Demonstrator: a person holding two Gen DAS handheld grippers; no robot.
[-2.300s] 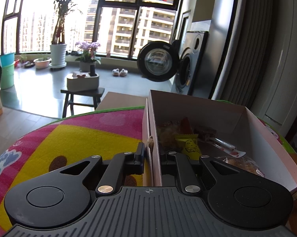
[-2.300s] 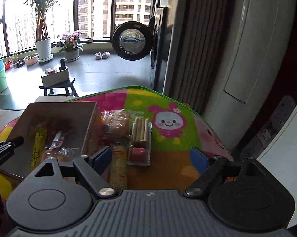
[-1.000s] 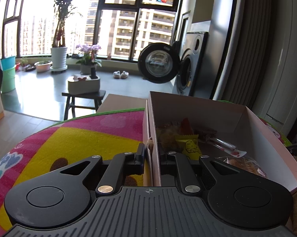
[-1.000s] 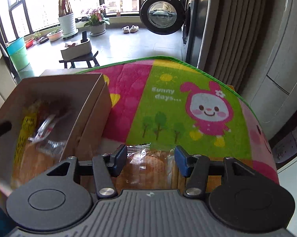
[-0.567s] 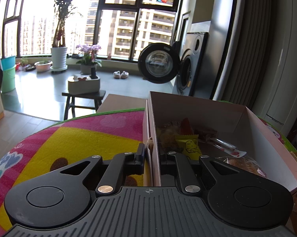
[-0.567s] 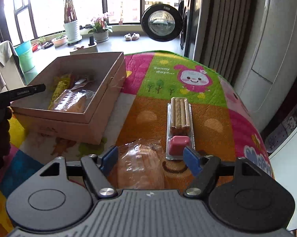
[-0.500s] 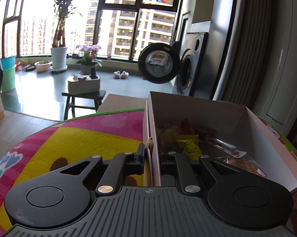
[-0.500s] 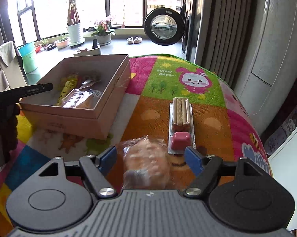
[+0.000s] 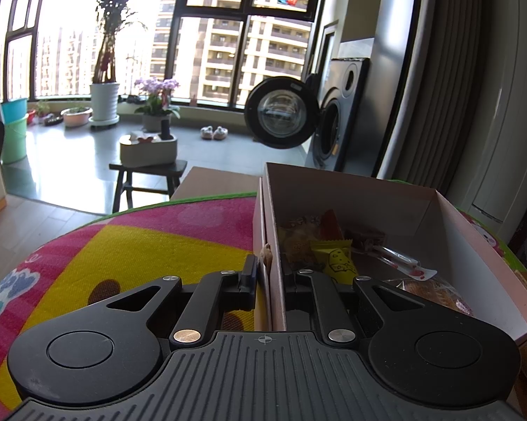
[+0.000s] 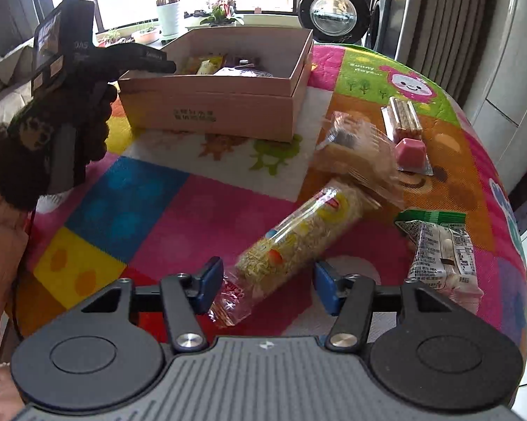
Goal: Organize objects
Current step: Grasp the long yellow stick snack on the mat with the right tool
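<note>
- The left tool (image 9: 267, 275) is pinched on the near side wall of the pink box (image 9: 473, 238). One finger is outside the wall and one is inside.
- In the right wrist view, the left tool (image 10: 158, 61) reaches to the box's (image 10: 207, 112) left corner. A hand in a dark fuzzy glove (image 10: 53, 133) holds it.
- The box sits on a bright play mat (image 10: 140, 217) with squares of many colours that covers the bench. It is open at the top.
- Inside the box are snack packs. One is a yellow pack (image 9: 333, 258), and near it lies a clear wrapper with red on it (image 9: 400, 263). A bun in a clear bag (image 9: 435, 293) lies closer to the box's near end.
- The right tool (image 10: 268, 282) has its blue fingers (image 10: 210, 277) wide apart. It holds nothing.
- A long clear roll of crunchy snack (image 10: 298, 235) lies on the mat. Its near end sits between the two blue fingers, but they do not touch it.
- A blurry bagged bun (image 10: 358, 151) lies just past the far end of the roll.
- A tray of biscuit sticks with a pink dip cup (image 10: 405, 133) lies to the right of the bun.
- A white and green pack (image 10: 438, 249) lies on the mat to the right of the roll, near the right finger.
- Past the bench stands a washing machine with its round door open (image 9: 281, 112).
</note>
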